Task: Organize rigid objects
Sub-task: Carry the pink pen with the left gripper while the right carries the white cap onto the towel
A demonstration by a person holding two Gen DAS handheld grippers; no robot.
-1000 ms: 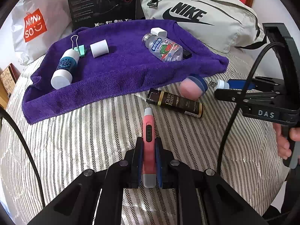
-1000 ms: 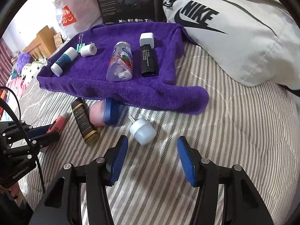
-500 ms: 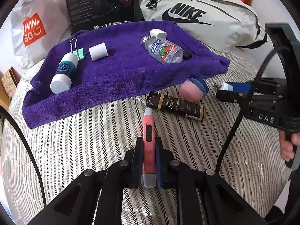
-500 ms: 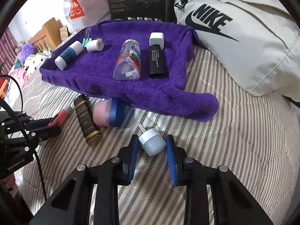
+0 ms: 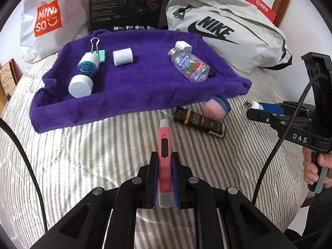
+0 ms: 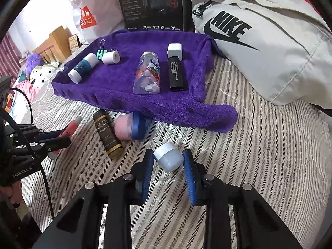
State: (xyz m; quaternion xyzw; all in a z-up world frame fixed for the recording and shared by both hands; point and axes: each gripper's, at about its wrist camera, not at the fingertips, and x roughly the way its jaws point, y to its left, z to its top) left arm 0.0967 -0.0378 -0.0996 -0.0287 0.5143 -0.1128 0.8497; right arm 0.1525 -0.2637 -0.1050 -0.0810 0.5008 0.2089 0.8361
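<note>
Between your right gripper's (image 6: 168, 161) blue pads sits the little white USB plug (image 6: 169, 155), pinched across its round body, prong pointing away. Your left gripper (image 5: 165, 172) is clamped tight on the pink utility knife (image 5: 164, 145). Both look lifted just off the striped bedspread (image 6: 259, 155) — hard to be sure. Ahead is the purple towel (image 6: 166, 103), where the pill bottle (image 6: 148, 76) and black stick (image 6: 176, 73) already lie. I'd carry the plug to a bare patch near them and set it down flat before letting go — round stuff rolls. The brown tube (image 6: 106, 133) and pink-and-blue pod (image 6: 129, 128) are still off the towel.
</note>
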